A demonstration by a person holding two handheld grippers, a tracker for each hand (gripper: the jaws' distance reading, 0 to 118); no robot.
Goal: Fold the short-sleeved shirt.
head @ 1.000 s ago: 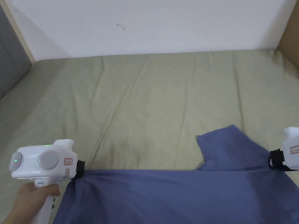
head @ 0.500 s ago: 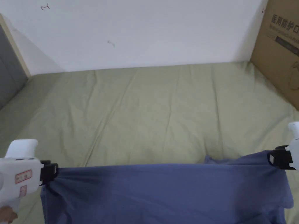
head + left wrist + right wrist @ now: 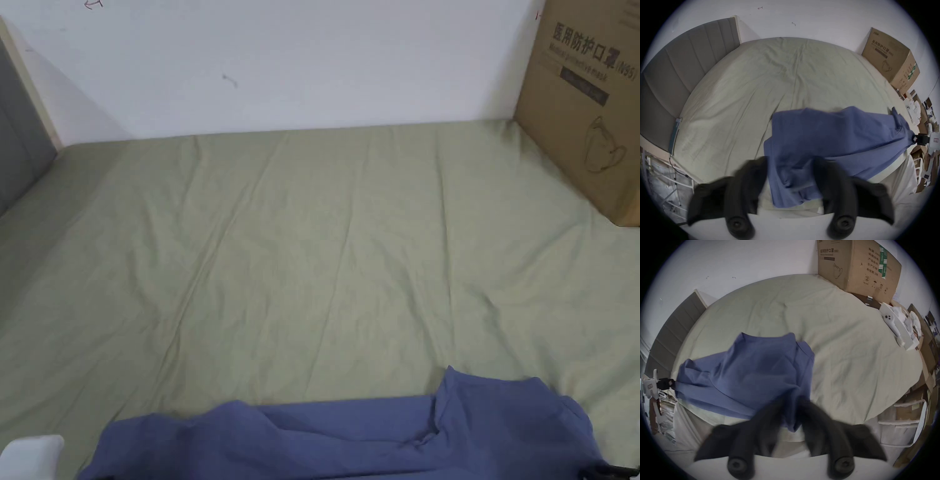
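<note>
The left claw (image 3: 790, 180) has its jaws spread wide with shirt (image 3: 826, 138) cloth hanging loose between them. The right claw (image 3: 794, 410) has its jaws drawn close together, pinching the shirt's edge

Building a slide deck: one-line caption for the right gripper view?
Right gripper clamps the blue shirt spread over a green bedsheet.
</note>
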